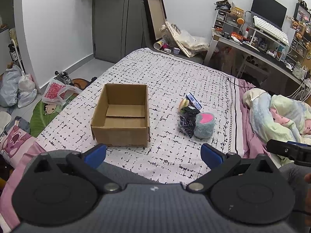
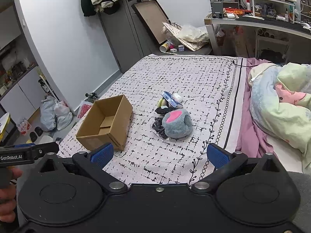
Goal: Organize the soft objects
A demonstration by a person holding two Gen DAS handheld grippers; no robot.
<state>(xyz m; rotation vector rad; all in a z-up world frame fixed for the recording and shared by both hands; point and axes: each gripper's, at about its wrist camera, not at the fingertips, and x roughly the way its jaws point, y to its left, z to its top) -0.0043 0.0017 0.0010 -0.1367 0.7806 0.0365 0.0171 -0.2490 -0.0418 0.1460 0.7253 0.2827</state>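
An empty open cardboard box [image 1: 120, 116] [image 2: 106, 122] sits on the patterned bedspread. To its right lies a small pile: a grey plush with a pink patch [image 1: 205, 125] [image 2: 177, 123], a black crinkly bag [image 1: 187, 125] [image 2: 159, 129], a small burger-like toy [image 1: 183, 103] [image 2: 162, 102] and a blue packet [image 1: 193, 101] [image 2: 172, 99]. My left gripper [image 1: 153, 153] is open and empty, hovering near the bed's front, just before the box. My right gripper [image 2: 159, 154] is open and empty, in front of the pile.
A crumpled pastel blanket [image 2: 281, 104] lies at the right on a pink sheet. Plastic bags [image 1: 17, 89] and clutter sit on the floor left of the bed. A cluttered desk [image 2: 258, 19] stands at the back right. A closed door [image 1: 116, 19] is behind the bed.
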